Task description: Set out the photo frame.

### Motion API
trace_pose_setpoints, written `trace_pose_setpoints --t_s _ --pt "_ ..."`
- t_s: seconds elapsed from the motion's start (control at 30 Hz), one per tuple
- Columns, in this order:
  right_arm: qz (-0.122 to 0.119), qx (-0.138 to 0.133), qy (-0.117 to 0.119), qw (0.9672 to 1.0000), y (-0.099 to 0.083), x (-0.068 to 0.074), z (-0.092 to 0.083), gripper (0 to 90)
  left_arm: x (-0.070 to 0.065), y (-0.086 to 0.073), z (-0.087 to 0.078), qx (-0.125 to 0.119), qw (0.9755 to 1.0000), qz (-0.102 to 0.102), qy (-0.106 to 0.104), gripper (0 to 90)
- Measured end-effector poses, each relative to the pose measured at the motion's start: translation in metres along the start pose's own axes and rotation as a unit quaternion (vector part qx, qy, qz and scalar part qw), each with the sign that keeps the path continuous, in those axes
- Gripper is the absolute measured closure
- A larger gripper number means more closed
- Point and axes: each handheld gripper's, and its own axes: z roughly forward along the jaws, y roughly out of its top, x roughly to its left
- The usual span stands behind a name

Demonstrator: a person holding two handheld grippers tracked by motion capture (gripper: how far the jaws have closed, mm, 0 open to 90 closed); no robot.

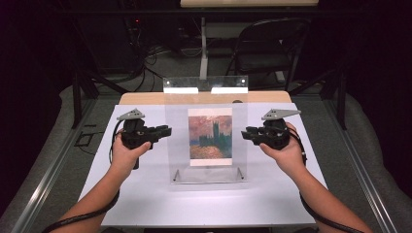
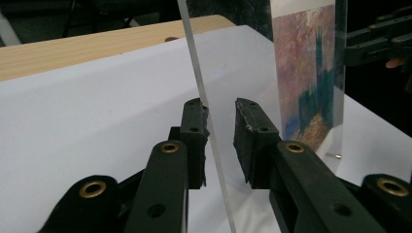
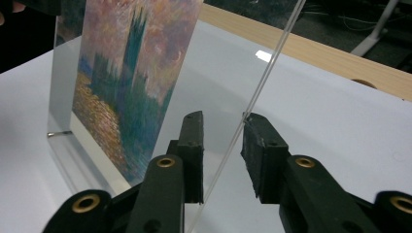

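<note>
I stand a clear acrylic picture frame (image 1: 206,141) upright on the white surface (image 1: 145,194), its painted print (image 1: 210,136) between my two grippers. My left gripper (image 1: 165,131) and right gripper (image 1: 247,133) each straddle a side edge of the frame, jaws released, not yet pressing.

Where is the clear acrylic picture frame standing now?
In the high view, the clear acrylic picture frame stands upright at the middle of the white table sheet, between the left gripper and the right gripper.

Clear acrylic frame (image 1: 206,145), upright, painting print inside
</note>
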Motion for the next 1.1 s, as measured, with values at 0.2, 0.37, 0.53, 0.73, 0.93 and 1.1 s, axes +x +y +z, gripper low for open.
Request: trace_pose_setpoints --t_s 0.2,0.37,0.53,0.73,0.93,1.1 --pt "0.003 -0.016 0.021 0.9996 -0.009 0.007 -0.014 76.1 -0.011 -0.008 -0.013 -0.004 0.9999 0.007 -0.014 78.8" --pt "-0.001 -0.038 0.020 0.9991 -0.022 0.018 -0.024 77.9 -0.023 -0.018 -0.021 -0.013 0.9996 0.021 -0.013 79.0" --pt "-0.013 -0.044 0.024 0.9987 -0.030 0.027 -0.032 78.3 -0.033 -0.029 -0.030 -0.019 0.9991 0.034 -0.017 78.5" --pt "-0.015 -0.046 0.043 0.9979 -0.036 0.031 -0.038 78.4 -0.037 -0.037 -0.032 -0.018 0.9986 0.038 -0.034 76.2" --pt "-0.013 -0.047 0.050 0.9976 -0.039 0.032 -0.041 78.5 -0.041 -0.042 -0.032 -0.011 0.9985 0.042 -0.032 74.2" --pt "-0.009 -0.049 0.049 0.9976 -0.042 0.033 -0.044 78.3 -0.041 -0.046 -0.036 -0.013 0.9988 0.037 -0.029 73.3"
